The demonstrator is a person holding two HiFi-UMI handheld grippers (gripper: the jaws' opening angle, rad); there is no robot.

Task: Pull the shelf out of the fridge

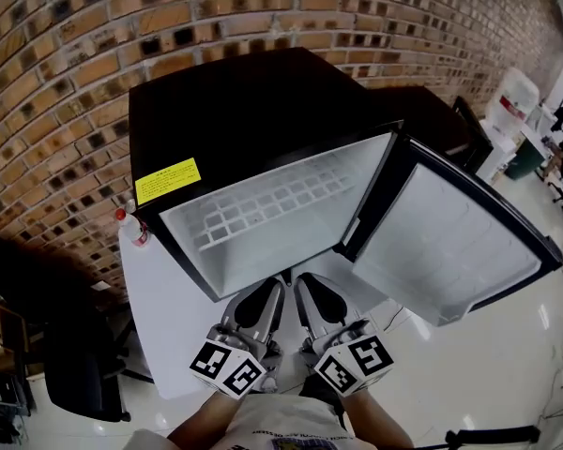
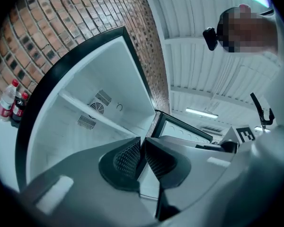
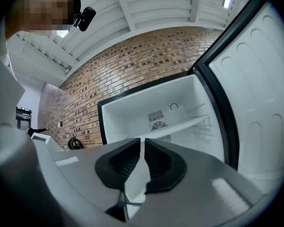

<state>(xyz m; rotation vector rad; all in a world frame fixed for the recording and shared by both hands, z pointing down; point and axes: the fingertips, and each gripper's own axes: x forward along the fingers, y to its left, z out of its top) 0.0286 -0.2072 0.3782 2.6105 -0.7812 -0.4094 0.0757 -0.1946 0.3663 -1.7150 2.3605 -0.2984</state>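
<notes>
A small black fridge (image 1: pixel 225 111) stands against the brick wall with its door (image 1: pixel 450 242) swung open to the right. Inside it a white wire shelf (image 1: pixel 263 209) lies across the white cavity; it shows as a pale ledge in the left gripper view (image 2: pixel 99 117) and the right gripper view (image 3: pixel 180 125). Both grippers hang side by side just in front of the fridge opening, short of the shelf. My left gripper (image 1: pixel 274 284) (image 2: pixel 142 141) is shut, tips together, holding nothing. My right gripper (image 1: pixel 305 284) (image 3: pixel 142 141) has a narrow gap between its jaws, with nothing in it.
A white table (image 1: pixel 159 298) stands left of the fridge, with bottles (image 2: pixel 9 100) at its back edge. Further left a black chair (image 1: pixel 66 345) sits on the floor. The open door blocks the right side. A yellow sticker (image 1: pixel 167 180) marks the fridge top.
</notes>
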